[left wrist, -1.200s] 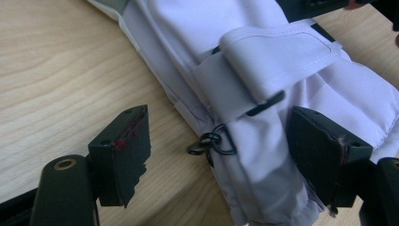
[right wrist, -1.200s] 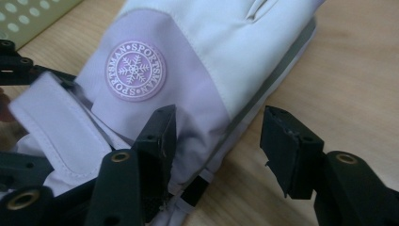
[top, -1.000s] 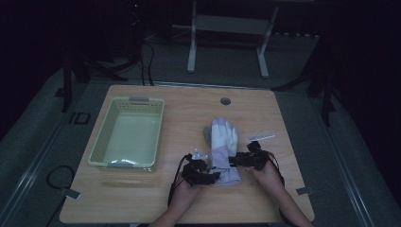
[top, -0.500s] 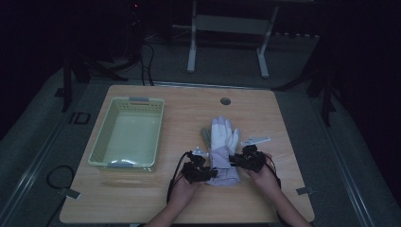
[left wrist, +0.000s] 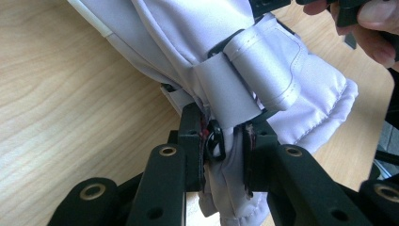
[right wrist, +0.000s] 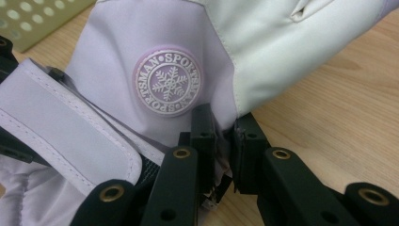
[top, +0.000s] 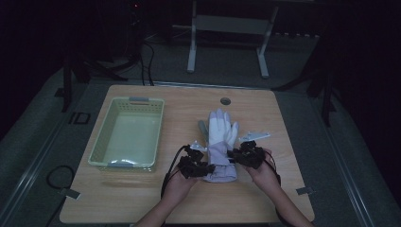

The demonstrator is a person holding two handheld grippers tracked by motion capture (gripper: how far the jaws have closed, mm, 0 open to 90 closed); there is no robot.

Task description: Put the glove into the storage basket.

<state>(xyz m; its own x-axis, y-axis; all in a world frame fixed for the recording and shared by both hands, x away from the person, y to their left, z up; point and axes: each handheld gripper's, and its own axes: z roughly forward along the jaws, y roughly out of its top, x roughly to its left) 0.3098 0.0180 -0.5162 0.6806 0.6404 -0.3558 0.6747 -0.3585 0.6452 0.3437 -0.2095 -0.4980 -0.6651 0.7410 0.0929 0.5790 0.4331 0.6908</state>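
Pale lilac-and-white padded glove [top: 218, 144], snowflake badge [right wrist: 166, 80], both grippers' jaws clamped on it.

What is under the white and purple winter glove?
The white and lilac padded winter glove lies flat on the light wooden table, and bare wood shows all around it. Whatever sits beneath its middle is covered. The left gripper and right gripper pinch its cuff edges.

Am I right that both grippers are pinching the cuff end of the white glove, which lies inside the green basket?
Not quite: the glove lies on the table, right of the green basket, as the high view shows. Both the left gripper and right gripper do pinch its cuff end.
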